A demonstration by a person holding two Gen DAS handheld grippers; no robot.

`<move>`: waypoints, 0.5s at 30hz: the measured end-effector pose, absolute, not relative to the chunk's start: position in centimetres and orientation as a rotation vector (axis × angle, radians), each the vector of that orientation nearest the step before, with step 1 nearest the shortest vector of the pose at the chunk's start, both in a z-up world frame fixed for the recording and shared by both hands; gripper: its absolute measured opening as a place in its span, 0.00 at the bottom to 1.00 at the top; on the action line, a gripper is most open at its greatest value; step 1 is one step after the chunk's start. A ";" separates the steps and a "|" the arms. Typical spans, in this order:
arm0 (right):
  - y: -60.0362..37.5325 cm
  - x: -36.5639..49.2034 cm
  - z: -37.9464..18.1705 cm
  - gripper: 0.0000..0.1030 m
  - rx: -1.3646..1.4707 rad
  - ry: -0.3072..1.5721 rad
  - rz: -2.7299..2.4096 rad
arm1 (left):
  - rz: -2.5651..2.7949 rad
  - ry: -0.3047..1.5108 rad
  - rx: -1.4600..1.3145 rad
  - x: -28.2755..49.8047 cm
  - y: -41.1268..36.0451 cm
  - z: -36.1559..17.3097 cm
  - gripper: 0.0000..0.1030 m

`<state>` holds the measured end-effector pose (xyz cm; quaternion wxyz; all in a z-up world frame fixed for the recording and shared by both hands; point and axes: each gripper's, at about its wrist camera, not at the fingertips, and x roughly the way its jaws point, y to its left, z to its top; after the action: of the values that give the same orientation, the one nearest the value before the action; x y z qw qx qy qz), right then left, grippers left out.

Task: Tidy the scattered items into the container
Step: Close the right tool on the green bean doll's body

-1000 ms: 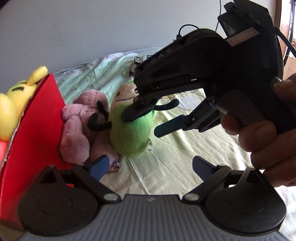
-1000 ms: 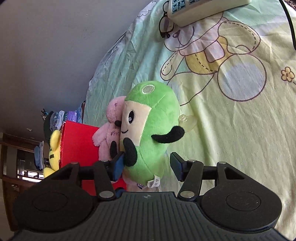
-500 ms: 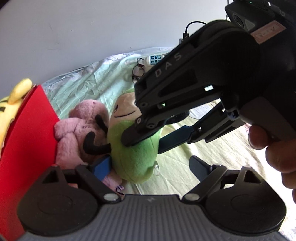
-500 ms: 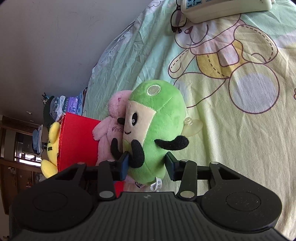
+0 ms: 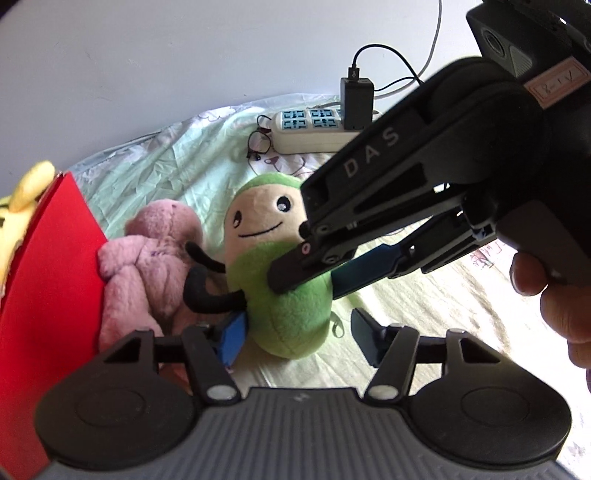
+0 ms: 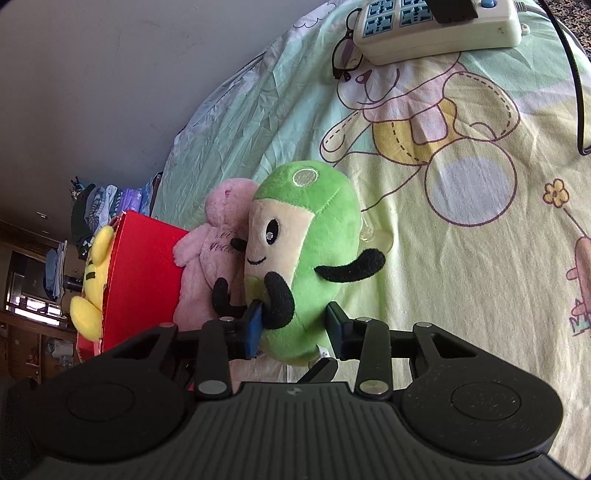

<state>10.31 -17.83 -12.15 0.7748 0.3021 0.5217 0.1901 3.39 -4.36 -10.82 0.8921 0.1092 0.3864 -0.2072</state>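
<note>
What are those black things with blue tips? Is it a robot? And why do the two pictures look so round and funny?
It's no robot. A person holds a claw tool in each hand, and each tool has a small wide-eyed camera looking along its fingers, which bends the picture. One picture comes from the left claw, the other from the right claw. In the left claw's picture you can even see the hand holding the right one.

On the cartoon bedsheet stands a green plush toy, leaning on a pink teddy beside a red box with a yellow toy inside. Further back lie a power strip and glasses.

Both claws are closing around the green toy. The right one already pinches it; one of the left claw's pads isn't touching yet.
</note>
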 end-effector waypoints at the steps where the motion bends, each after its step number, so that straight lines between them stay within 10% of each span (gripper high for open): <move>1: -17.8 9.9 -12.1 0.38 0.650 1.131 0.408 | -0.440 0.806 0.220 3.1 -4.3 -10.7 0.58; 15: -18.4 4.4 -12.0 0.38 0.639 1.161 0.359 | -0.657 0.894 0.176 -1.5 -2.9 -9.8 0.56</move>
<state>4.36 -18.38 -11.96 0.7733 0.2951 0.5362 0.1658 -1.51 -2.85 -9.82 0.8464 0.0832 0.4239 -0.3113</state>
